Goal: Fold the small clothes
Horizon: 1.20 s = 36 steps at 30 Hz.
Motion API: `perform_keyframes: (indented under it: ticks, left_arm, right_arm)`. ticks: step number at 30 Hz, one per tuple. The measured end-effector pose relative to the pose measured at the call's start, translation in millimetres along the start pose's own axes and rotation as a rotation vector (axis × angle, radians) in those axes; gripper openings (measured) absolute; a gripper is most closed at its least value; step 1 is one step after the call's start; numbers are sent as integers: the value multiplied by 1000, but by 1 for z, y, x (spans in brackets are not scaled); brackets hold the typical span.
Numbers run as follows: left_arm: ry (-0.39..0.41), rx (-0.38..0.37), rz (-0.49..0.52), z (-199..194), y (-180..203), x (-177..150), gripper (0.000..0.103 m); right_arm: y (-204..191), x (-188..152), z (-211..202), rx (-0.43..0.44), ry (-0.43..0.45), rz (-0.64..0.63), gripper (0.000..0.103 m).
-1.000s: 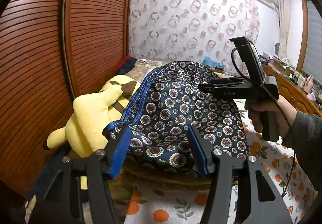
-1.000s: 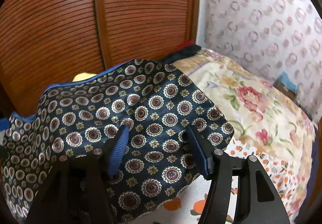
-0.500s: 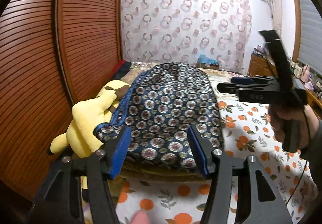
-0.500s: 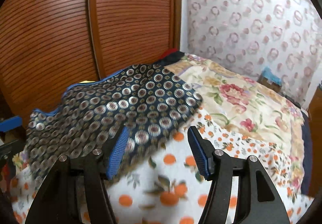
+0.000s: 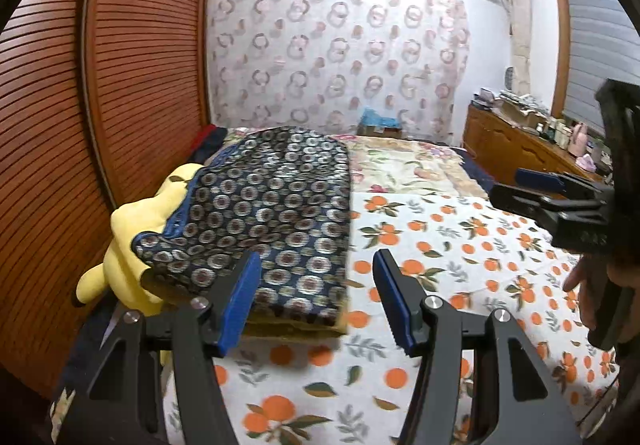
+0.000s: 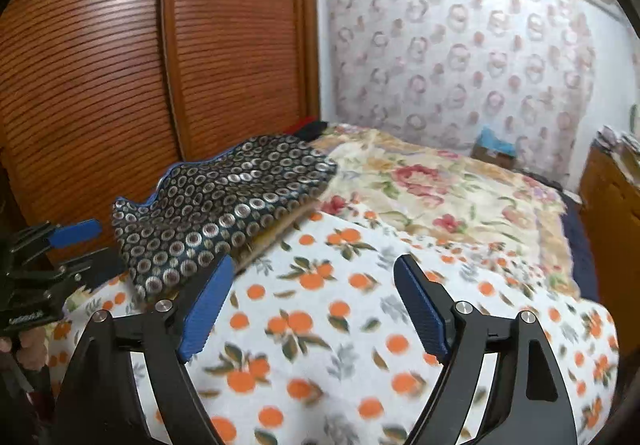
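Observation:
The folded navy garment (image 5: 276, 221) with round medallion print lies flat on a yellowish folded layer (image 5: 288, 327) at the bed's left side. My left gripper (image 5: 316, 257) hovers at its near right corner, open, with nothing between the blue pads. The right gripper (image 6: 314, 263) is over the orange-print sheet (image 6: 320, 325), to the right of the garment (image 6: 224, 201) and clear of it. Its jaws are opening and hold nothing. Each gripper shows in the other's view: the right gripper (image 5: 536, 185) at the right edge, the left gripper (image 6: 72, 241) at the left edge.
A yellow plush toy (image 5: 132, 245) lies against the garment's left edge, beside slatted wooden doors (image 5: 100, 105). A floral quilt (image 6: 440, 185) covers the far half of the bed. A wooden dresser (image 5: 512, 149) with clutter stands at the right, and a patterned curtain hangs behind.
Both grippers have drawn back from the garment, the right one far to the right over the sheet with its jaws wider. The garment now lies settled on the pile.

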<state>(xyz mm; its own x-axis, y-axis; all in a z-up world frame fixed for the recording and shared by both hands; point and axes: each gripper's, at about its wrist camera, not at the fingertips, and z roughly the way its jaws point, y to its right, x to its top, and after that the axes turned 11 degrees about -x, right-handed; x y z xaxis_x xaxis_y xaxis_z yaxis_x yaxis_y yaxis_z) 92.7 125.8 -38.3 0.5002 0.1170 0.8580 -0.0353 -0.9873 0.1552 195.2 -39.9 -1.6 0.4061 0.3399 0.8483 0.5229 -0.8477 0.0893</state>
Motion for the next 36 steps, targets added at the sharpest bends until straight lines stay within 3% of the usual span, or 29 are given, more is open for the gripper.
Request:
perform_keyframes:
  ticks: [15, 28, 36]
  left_arm:
    - [11, -99, 73, -14, 75, 10, 58]
    - [82, -130, 99, -52, 109, 40, 58]
    - [102, -120, 104, -63, 108, 45, 58]
  right_arm:
    - [56, -53, -108, -224, 47, 145, 86]
    - [78, -48, -181, -333, 159, 209, 86]
    - [80, -46, -195, -379, 187, 223, 86]
